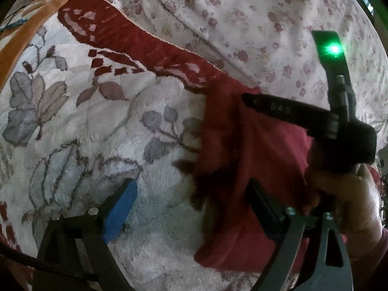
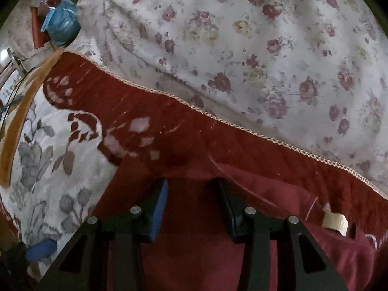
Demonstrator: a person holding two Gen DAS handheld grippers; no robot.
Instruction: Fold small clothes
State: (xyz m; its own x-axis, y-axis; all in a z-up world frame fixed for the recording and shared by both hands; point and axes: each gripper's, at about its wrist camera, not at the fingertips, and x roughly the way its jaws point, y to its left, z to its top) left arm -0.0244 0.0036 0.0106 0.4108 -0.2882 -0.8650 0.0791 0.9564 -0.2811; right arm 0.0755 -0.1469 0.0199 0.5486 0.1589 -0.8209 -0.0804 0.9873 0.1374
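Observation:
A small dark red garment [image 1: 262, 160] lies bunched on a white fleece blanket with grey flowers [image 1: 97, 126]. My left gripper [image 1: 191, 191] is open; its blue-padded left finger [image 1: 121, 208] rests on the blanket and its right finger lies under the garment's edge. The other gripper tool [image 1: 291, 114], held in a hand, lies across the top of the garment. In the right wrist view my right gripper [image 2: 191, 196] is open, fingers apart just above the red garment [image 2: 198, 242], with nothing between the pads. A beige label [image 2: 334, 222] shows on the cloth at right.
The blanket's dark red border [image 2: 169, 116] runs diagonally. Beyond it lies a white sheet with pink roses [image 2: 266, 48]. A blue bag [image 2: 61, 26] sits at the far left corner. An orange blanket strip [image 1: 26, 41] edges the left side.

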